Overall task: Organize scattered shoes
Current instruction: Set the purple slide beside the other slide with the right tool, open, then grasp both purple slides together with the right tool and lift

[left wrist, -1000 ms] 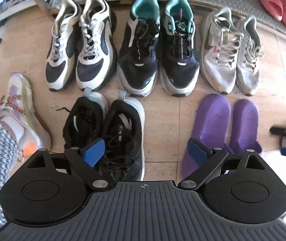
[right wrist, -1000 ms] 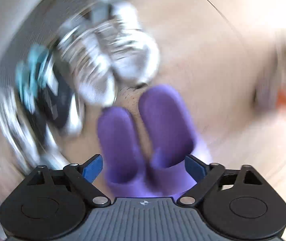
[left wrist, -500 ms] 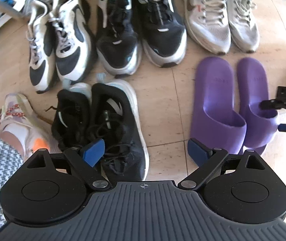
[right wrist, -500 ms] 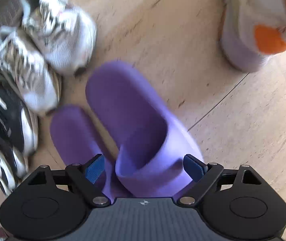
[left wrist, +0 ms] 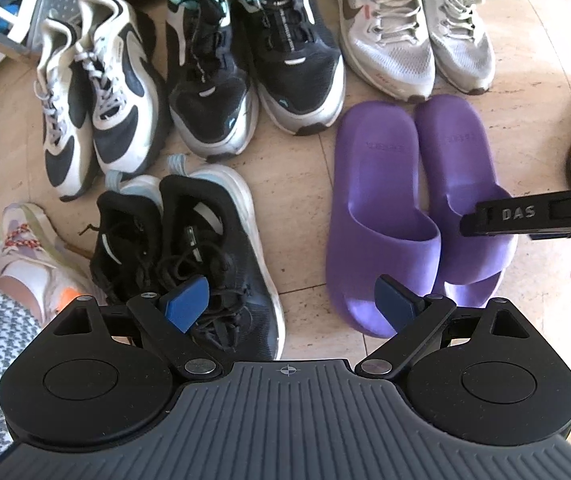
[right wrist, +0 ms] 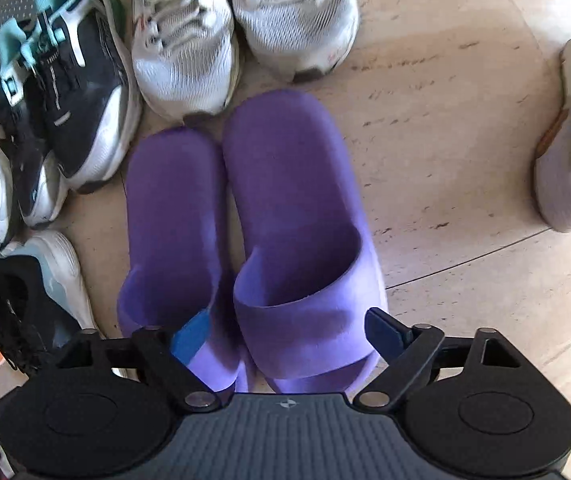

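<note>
Left wrist view: "DAS" legible on right gripper (left wrist: 497, 216) over purple slides (left wrist: 413, 208) on floor, nearer than half a second ago. Right gripper spread wide, straddling right slide's strap; left gripper (left wrist: 289, 304) open, empty.

Ahead of your left tool you have two purple slippers (left wrist: 425, 208); two grey trainers (left wrist: 413, 28); two black-and-teal trainers (left wrist: 253, 60); two white-and-black trainers (left wrist: 93, 92); two black trainers (left wrist: 181, 248); two pale trainers with orange patches, one at either edge (left wrist: 25, 252).
</note>
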Motion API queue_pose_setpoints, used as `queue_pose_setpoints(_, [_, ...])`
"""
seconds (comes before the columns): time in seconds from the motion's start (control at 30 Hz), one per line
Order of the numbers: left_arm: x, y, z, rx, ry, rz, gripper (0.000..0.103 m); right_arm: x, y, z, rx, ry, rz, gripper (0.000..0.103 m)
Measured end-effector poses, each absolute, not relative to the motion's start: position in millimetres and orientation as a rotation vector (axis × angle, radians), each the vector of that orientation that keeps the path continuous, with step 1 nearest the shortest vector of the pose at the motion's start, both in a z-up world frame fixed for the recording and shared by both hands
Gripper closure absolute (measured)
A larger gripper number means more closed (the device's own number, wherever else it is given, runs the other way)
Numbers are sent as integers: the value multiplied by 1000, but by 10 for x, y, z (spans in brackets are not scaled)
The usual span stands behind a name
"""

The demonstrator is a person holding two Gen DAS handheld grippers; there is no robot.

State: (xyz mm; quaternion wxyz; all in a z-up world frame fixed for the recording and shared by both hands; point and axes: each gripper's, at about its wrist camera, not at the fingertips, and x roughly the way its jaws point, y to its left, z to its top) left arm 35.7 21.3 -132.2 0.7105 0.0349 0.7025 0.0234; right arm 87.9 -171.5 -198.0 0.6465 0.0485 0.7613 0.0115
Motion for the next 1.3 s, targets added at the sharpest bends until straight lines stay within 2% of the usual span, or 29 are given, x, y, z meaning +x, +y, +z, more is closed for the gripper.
queue_pose_setpoints(0.53, [263, 221, -715, 23, 1374, 3, 9, 590, -1684, -734, 62, 1625, -16, 12])
queue_pose_setpoints(0.63, [197, 269, -649, 16, 1356, 5, 9, 512, -1568, -382, -23, 1536, 39, 12])
queue_pose_setpoints(0.73, [101, 343, -646, 20, 1360, 27, 9, 427, -1477, -97, -84, 1355, 138, 14])
queue_pose_setpoints(0.8, [58, 410, -674, 21, 1377, 52, 9, 435, -1490, -158, -29, 1358, 172, 29])
queue_pose_setpoints(0.83, [52, 441, -694, 19, 1388, 65, 9, 451, -1508, -233, 15, 1382, 183, 50])
queue_pose_setpoints(0.87, [48, 472, -714, 17, 1398, 79, 9, 464, -1532, -336, 55, 1419, 189, 59])
queue_pose_setpoints(1.03, [98, 533, -850, -2, 1440, 110, 9, 583, -1558, -826, 170, 1619, 196, 61])
queue_pose_setpoints(1.3, [258, 605, -1128, -55, 1507, 127, 9, 907, -1397, -1249, 145, 1722, 196, 58])
